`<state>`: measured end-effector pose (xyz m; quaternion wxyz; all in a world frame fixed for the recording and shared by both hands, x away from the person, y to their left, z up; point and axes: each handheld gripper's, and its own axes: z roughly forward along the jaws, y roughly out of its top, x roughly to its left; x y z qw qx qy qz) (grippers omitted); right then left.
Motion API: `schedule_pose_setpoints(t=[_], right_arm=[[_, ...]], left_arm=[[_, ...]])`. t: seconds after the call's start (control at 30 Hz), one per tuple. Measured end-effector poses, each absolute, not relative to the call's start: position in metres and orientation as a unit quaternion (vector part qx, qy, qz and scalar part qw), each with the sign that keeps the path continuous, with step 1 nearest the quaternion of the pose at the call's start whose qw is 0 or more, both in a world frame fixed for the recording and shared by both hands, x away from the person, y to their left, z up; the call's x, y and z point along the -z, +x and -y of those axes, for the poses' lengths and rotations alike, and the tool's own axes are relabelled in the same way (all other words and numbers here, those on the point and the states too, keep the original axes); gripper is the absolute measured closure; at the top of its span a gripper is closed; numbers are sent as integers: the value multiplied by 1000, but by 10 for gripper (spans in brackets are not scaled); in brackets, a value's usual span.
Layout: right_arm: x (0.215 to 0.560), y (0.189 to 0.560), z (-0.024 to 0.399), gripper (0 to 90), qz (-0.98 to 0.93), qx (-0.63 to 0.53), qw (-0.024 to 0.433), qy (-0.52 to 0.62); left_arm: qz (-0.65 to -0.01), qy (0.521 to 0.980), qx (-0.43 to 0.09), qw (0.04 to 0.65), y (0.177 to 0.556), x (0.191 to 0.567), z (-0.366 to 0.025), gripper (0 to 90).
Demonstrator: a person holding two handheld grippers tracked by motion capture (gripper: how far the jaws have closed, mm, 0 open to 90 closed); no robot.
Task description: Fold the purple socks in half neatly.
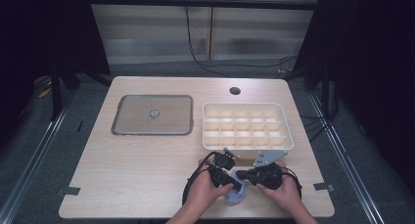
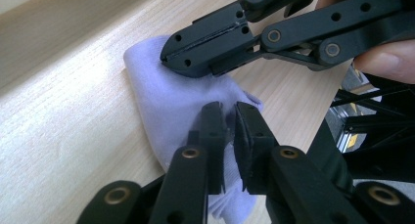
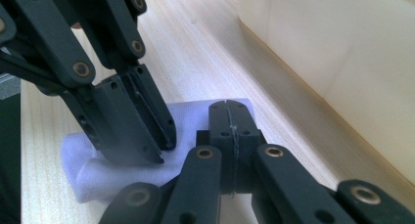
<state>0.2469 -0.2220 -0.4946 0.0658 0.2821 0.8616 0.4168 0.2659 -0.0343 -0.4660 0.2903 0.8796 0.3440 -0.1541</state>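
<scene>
A pale lavender cloth [image 1: 236,196] lies folded on the wooden table near its front edge. My left gripper [image 2: 229,109] comes down on the cloth [image 2: 161,97], jaws nearly together with a bunched fold of it pinched between them. My right gripper [image 3: 227,106] is shut, its tips resting on the far edge of the cloth [image 3: 98,177]; I cannot tell whether a layer is caught between them. In the high view the left gripper [image 1: 240,187] and right gripper [image 1: 239,174] meet tip to tip over the cloth. The right gripper [image 2: 166,55] and left gripper [image 3: 164,153] also show in each other's views.
A cream tray [image 1: 244,105] divided into several compartments stands just beyond the hands, its wall [image 3: 342,48] close to my right gripper. A grey square mat [image 1: 151,115] with a small knob lies at the left, and a cable hole [image 1: 235,91] at the back.
</scene>
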Motion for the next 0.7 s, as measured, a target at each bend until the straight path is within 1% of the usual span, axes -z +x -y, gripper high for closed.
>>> schedule_pose_setpoints(t=[0.17,0.3,0.43,0.7], right_arm=[[495,247,222,900,-861,-417,66,283],[495,247,222,900,-861,-417,67,283],[495,247,222,900,-861,-418,67,283],[495,247,223,900,-861,-419,66,281]], left_arm=[[-328,879,159,307,260,458,38,859],[-338,880,162,291,257,466,42,862],[-341,878,170,290,256,472,41,898],[-331,883,165,289,253,467,41,900]])
